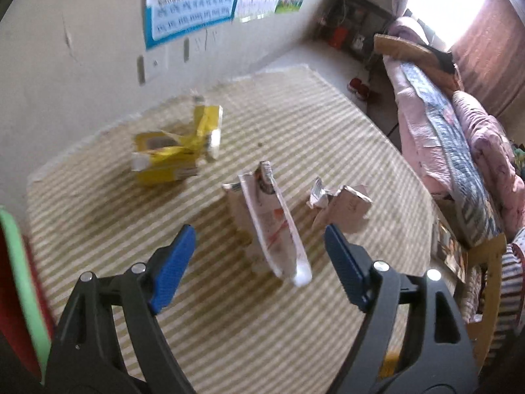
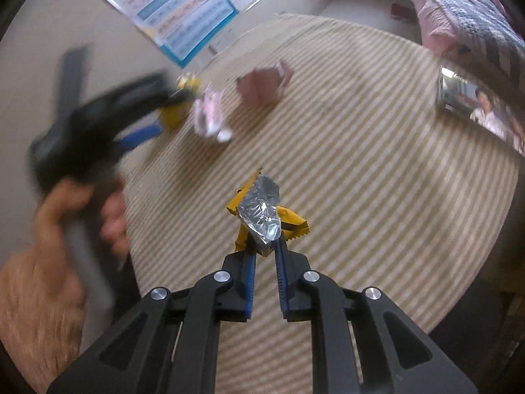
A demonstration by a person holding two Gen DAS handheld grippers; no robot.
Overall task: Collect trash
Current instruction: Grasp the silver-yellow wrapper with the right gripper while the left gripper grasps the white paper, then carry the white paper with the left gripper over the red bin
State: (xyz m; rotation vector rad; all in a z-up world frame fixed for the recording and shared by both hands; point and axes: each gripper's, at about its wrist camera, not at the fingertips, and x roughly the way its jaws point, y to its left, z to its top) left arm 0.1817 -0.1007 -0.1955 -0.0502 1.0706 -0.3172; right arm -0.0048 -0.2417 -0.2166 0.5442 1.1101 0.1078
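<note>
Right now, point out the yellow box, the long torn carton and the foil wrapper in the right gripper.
yellow box (image 1: 164, 167), left wrist view, front face.
long torn carton (image 1: 275, 226), left wrist view, middle of its printed side.
foil wrapper (image 2: 261, 208), right wrist view, silver inside.

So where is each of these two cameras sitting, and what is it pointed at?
Left wrist: on the left gripper, tilted down at the striped cloth; open blue fingers frame a pink-white wrapper.
Right wrist: on the right gripper, shut on a yellow foil wrapper; the left hand shows.
Both share the cloth, yellow box and wall posters.
</note>
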